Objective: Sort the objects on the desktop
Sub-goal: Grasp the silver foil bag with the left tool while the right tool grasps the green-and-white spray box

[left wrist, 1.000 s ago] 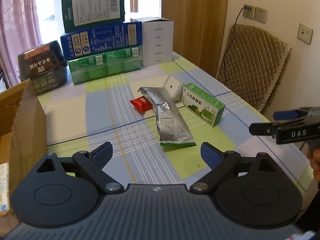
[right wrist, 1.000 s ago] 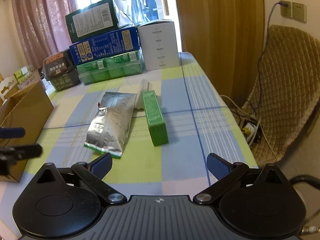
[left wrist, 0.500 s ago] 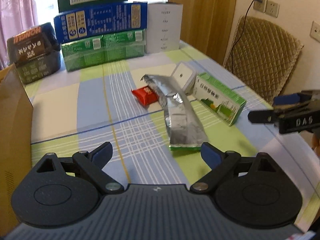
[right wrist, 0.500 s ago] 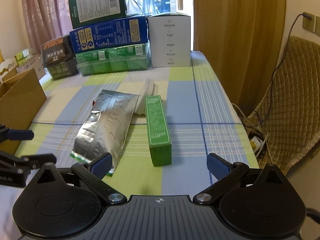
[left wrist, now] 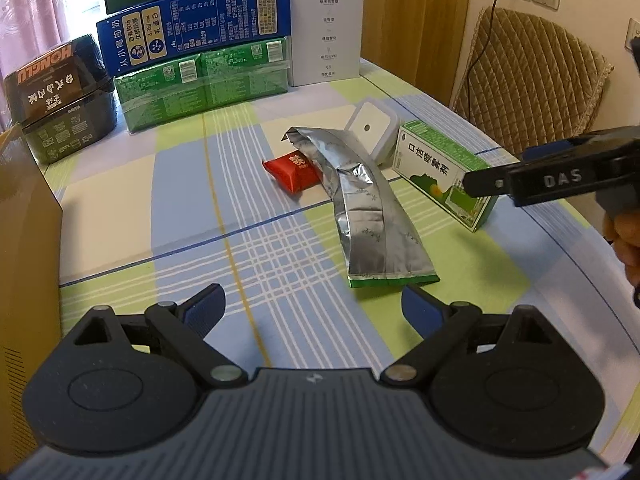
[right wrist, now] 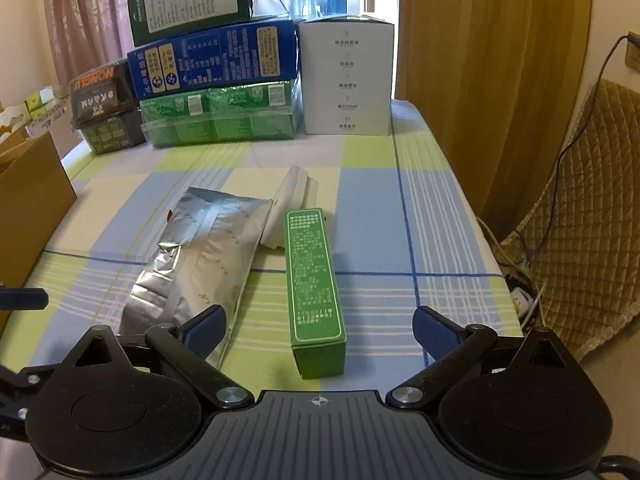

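Observation:
On the checked tablecloth lie a silver foil pouch point(left wrist: 366, 208) point(right wrist: 200, 264), a small red packet point(left wrist: 294, 170), a white square box point(left wrist: 372, 128) point(right wrist: 294, 196) and a long green carton point(left wrist: 442, 170) point(right wrist: 316, 280). My left gripper point(left wrist: 314, 314) is open, low over the cloth, just short of the pouch's near end. Open too, my right gripper point(right wrist: 320, 326) hovers with the carton's near end between its fingers, not touching. In the left wrist view that right gripper point(left wrist: 496, 170) comes in from the right, beside the carton. Only an edge of the red packet point(right wrist: 169, 213) shows past the pouch in the right wrist view.
Stacked boxes stand at the table's far end: green packs point(left wrist: 204, 84), a blue box point(left wrist: 192, 26), a white box point(left wrist: 328, 36), a black tub point(left wrist: 60, 96). A cardboard box point(left wrist: 24, 248) stands at the left edge. A padded chair point(left wrist: 528, 80) is beyond the right edge.
Both grippers have moved forward and lower toward the items; the pouch and carton now loom larger. Nothing on the table has shifted, and both grippers stay open.

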`<state>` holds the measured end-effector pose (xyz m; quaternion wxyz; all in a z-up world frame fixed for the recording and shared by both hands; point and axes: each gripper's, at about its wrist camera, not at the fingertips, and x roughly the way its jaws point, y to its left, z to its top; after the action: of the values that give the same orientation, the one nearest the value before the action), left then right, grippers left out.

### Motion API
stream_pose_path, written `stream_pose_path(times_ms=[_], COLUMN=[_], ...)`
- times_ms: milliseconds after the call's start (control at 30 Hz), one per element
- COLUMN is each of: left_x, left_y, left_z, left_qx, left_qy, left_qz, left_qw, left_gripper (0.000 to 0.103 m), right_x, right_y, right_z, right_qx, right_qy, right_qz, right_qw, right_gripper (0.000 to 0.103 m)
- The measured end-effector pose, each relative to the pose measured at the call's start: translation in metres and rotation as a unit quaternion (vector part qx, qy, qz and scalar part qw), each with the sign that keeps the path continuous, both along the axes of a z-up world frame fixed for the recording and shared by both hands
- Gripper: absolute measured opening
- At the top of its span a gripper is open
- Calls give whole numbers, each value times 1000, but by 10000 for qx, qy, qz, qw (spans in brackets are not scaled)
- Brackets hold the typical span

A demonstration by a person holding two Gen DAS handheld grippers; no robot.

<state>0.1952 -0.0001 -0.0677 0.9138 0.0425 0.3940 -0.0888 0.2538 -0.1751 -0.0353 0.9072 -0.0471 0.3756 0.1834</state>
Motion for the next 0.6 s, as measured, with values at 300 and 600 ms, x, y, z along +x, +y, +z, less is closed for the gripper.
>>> stream_pose_path(times_ms=[300,600], left_x=[7,35], left_y=[-2,-13], left_z=[8,9], left_qx=[-392,-487], left_qy=[-13,152], left_qz=[-31,-118], left_qw=[9992,9986], left_gripper=[93,88], right_x=[21,36], right_y=[2,8], right_z=[-7,-17], right_qx=[-22,-35], right_qy=[176,436], right_qz=[125,271], right_qw=[9998,9987], right_gripper=[74,52])
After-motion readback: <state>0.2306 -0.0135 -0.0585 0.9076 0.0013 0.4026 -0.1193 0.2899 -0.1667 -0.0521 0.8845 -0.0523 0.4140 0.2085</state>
